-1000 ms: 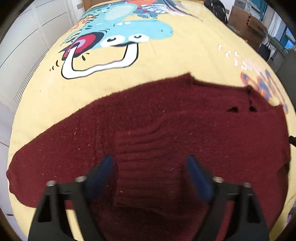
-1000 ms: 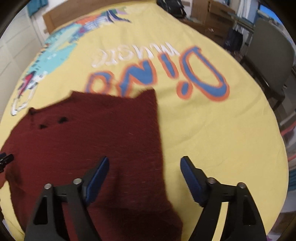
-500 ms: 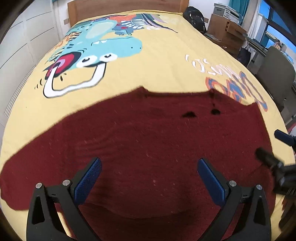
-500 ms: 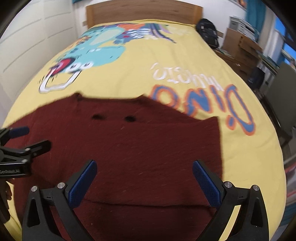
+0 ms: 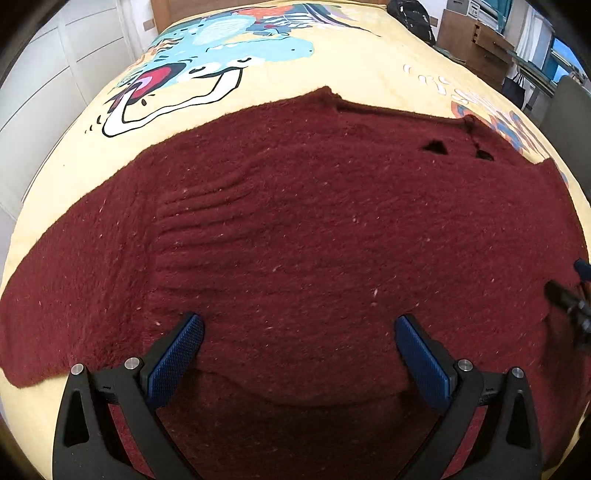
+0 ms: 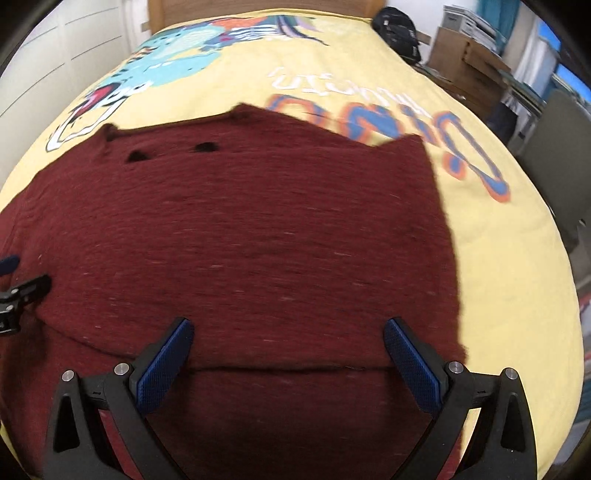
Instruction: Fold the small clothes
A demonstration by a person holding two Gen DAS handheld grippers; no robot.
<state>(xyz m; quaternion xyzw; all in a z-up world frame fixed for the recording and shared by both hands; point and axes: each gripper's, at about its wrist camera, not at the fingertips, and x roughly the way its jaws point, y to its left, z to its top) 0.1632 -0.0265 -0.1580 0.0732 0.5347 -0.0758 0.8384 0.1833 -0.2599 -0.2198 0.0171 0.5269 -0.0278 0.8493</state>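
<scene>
A dark red knitted sweater (image 5: 314,229) lies spread flat on the yellow bedspread (image 5: 332,70). A ribbed part (image 5: 199,221) rests on its left half, and two small dark holes show near the neckline (image 5: 436,147). My left gripper (image 5: 299,332) hangs just above the sweater's near part, open wide, with nothing pinched between the blue pads (image 5: 177,354). My right gripper (image 6: 288,332) is also open wide over the sweater (image 6: 258,229), just beyond a folded edge (image 6: 295,368). Each gripper shows at the edge of the other's view: the right gripper (image 5: 569,302) and the left gripper (image 6: 22,295).
The bedspread (image 6: 498,295) bears a blue dinosaur print (image 5: 229,40) and orange-blue lettering (image 6: 461,147). A wooden headboard (image 6: 258,9) stands at the far end. A black backpack (image 6: 399,29), cardboard boxes (image 6: 465,62) and a grey chair (image 6: 554,147) stand to the right, white cupboard doors (image 5: 55,74) to the left.
Both grippers have opened wider and sunk closer to the sweater. The ribbed part that lay between the left fingers now rests free on the sweater, off to the left.
</scene>
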